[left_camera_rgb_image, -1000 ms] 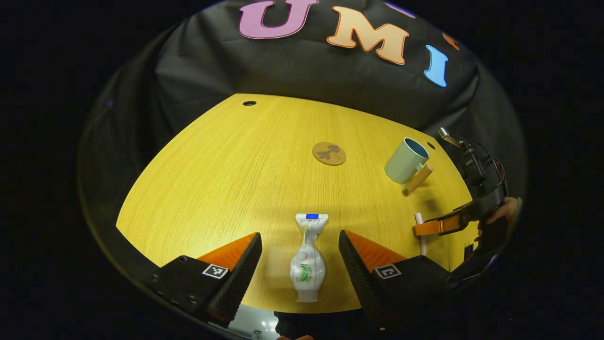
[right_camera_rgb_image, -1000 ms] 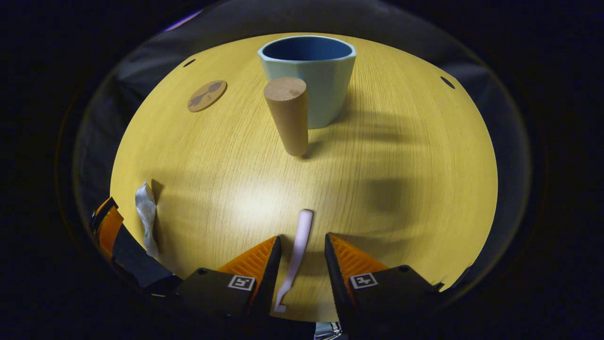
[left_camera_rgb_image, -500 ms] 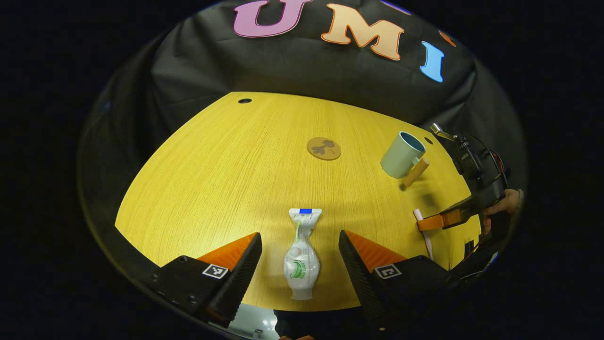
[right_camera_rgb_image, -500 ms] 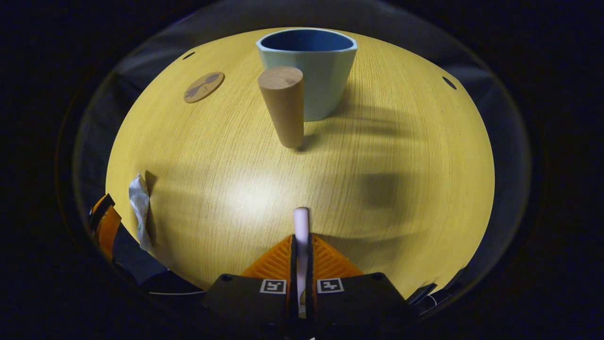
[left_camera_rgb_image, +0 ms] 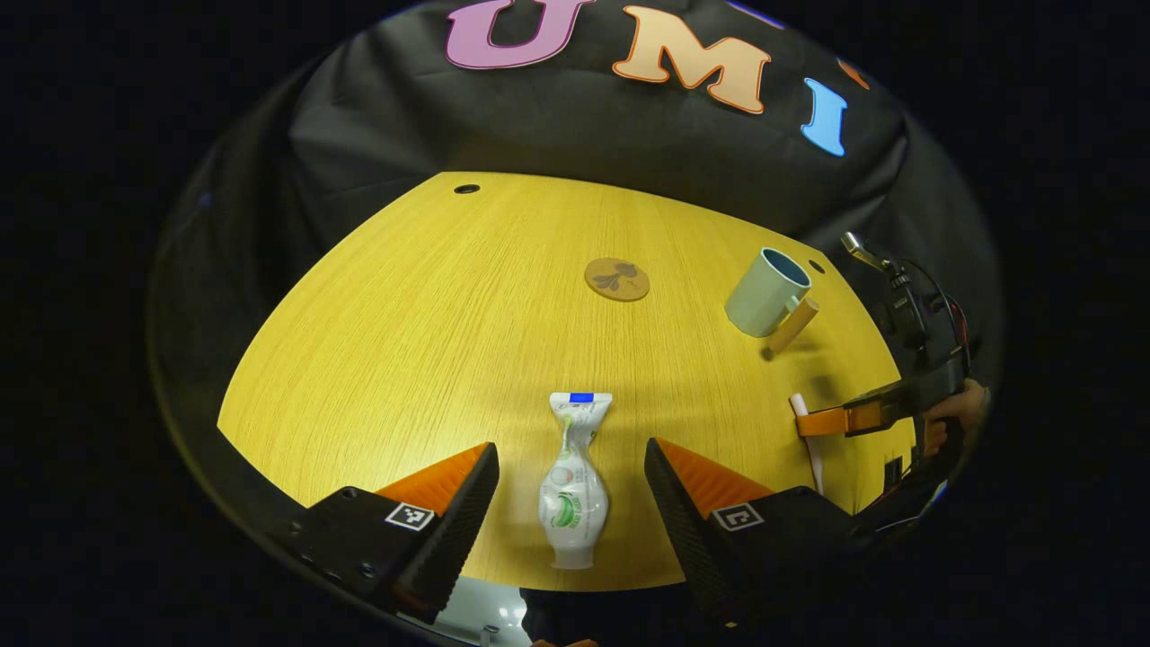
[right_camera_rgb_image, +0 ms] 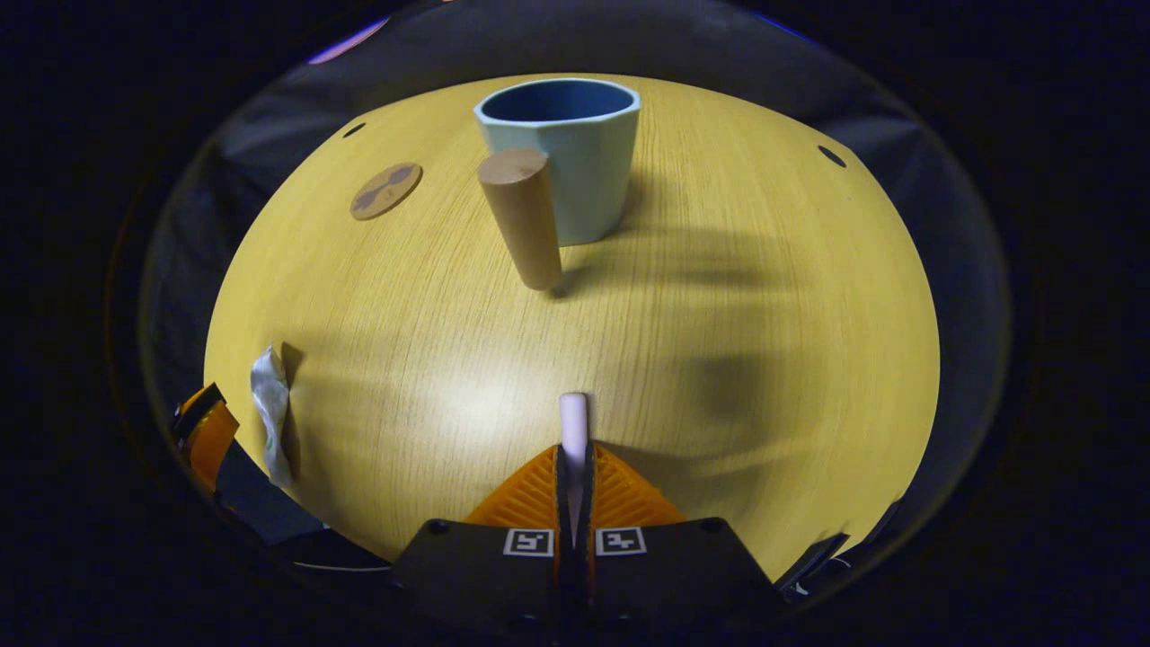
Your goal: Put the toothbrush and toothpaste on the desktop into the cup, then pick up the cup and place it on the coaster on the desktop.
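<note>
The right gripper (right_camera_rgb_image: 573, 454) was clamped on the toothbrush (right_camera_rgb_image: 572, 418), both ribbed wedge-shaped fingers pressed flat against its slim, smooth handle, whose rounded end stuck out just past the fingertips above the desktop (right_camera_rgb_image: 719, 270). In the left gripper view the same gripper (left_camera_rgb_image: 819, 422) showed near the desktop's right edge, held by a hand (left_camera_rgb_image: 952, 413), with the thin toothbrush (left_camera_rgb_image: 809, 440) running through it.

The left gripper (left_camera_rgb_image: 572, 481) stood wide open, its two ridged fingers apart on either side of the toothpaste (left_camera_rgb_image: 572, 485) and not touching it. The toothpaste was a soft, squeezed tube, pinched in at the waist, its flat crimped end pointing toward the middle of the desktop and its cap toward the near edge. In the right gripper view the toothpaste (right_camera_rgb_image: 269, 409) lay crumpled by the left edge.

The cup (right_camera_rgb_image: 564, 153) stood upright toward the far edge, faceted on the outside with a darker glazed inside, and a plain wooden peg handle (right_camera_rgb_image: 521, 216) slanted down from its side. The coaster (right_camera_rgb_image: 386, 190), a thin round disc with a dark printed figure, lay flat on the wood-grain desktop to the cup's left, well apart from it
</note>
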`<action>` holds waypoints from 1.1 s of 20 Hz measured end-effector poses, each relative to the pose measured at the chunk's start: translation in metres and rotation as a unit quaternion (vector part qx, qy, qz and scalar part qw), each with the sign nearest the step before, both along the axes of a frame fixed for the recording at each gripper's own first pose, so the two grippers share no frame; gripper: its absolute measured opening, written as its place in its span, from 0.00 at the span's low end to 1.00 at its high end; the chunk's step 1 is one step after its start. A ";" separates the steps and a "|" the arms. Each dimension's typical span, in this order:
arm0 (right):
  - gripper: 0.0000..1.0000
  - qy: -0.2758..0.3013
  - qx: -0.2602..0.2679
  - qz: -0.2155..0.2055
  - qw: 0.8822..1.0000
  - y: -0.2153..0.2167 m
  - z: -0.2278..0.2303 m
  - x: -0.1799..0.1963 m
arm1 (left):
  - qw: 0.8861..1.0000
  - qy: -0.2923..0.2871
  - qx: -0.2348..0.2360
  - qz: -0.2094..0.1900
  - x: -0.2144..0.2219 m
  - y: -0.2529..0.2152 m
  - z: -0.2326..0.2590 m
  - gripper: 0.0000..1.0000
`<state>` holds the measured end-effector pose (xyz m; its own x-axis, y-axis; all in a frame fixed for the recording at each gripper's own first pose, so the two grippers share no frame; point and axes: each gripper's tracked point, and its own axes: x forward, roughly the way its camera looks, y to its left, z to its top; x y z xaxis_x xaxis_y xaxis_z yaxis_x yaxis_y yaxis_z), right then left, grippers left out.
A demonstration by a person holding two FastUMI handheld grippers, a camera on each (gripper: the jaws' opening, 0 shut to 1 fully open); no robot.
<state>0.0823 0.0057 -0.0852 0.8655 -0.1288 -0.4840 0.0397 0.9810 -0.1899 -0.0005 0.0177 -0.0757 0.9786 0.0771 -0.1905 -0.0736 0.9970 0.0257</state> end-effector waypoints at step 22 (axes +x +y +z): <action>0.02 -0.198 -0.003 -0.024 0.980 -0.034 0.102 -0.041 | 0.975 0.219 0.019 0.020 0.048 0.006 -0.035 0.43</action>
<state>0.0408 -0.0287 0.0165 0.9780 -0.1764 -0.1114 0.1580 0.9749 -0.1566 0.0479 0.0239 -0.1104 0.7995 0.1294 -0.5866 -0.0870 0.9912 0.1000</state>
